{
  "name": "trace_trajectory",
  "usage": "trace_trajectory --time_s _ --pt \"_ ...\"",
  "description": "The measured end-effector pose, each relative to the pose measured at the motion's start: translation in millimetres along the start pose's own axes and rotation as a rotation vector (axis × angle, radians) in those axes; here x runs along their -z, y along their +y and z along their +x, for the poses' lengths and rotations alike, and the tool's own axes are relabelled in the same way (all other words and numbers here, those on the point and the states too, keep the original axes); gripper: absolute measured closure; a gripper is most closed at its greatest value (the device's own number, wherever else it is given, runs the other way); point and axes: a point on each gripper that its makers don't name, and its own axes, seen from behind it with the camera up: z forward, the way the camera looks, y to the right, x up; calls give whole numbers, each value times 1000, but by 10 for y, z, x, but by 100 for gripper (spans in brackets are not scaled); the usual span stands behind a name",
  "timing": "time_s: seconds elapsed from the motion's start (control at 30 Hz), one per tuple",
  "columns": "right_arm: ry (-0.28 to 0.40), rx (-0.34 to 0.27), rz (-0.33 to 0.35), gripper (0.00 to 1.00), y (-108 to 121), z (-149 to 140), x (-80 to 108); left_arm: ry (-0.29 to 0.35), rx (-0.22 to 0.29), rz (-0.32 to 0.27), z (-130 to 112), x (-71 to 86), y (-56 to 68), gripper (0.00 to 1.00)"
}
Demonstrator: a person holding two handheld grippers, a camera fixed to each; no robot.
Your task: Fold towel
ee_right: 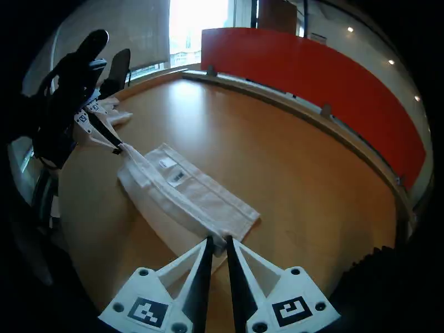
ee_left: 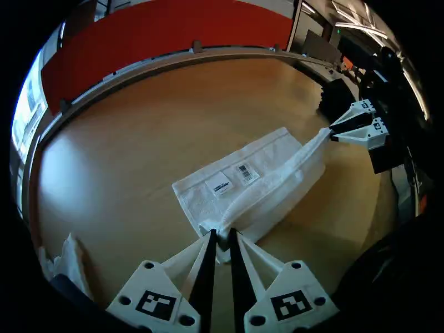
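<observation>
Both ends of one towel point(ee_left: 266, 161) edge are pinched: the left gripper point(ee_left: 222, 236) has its jaws pressed on one corner, the right gripper point(ee_right: 216, 241) on the other. The lifted edge hangs between them, while the rest lies flat on the counter point(ee_left: 166, 111), labels up.

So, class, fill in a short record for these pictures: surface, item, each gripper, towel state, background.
surface: wooden table
item: white towel, tags facing up
left gripper: shut on one corner of the towel
right gripper: shut on another corner
towel state: one long edge lifted between the grippers, the rest lying flat
background: red panel behind the table
</observation>
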Motion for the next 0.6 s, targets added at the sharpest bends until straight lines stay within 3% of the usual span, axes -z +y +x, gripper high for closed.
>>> trace_trajectory --time_s 0.33,0.6 --pt "-36 -33 -15 82 108 -163 -263 -17 3 29 -76 -273 -123 73" --pt "-51 -70 -32 76 152 -251 -423 -24 11 69 -118 -467 -260 73"
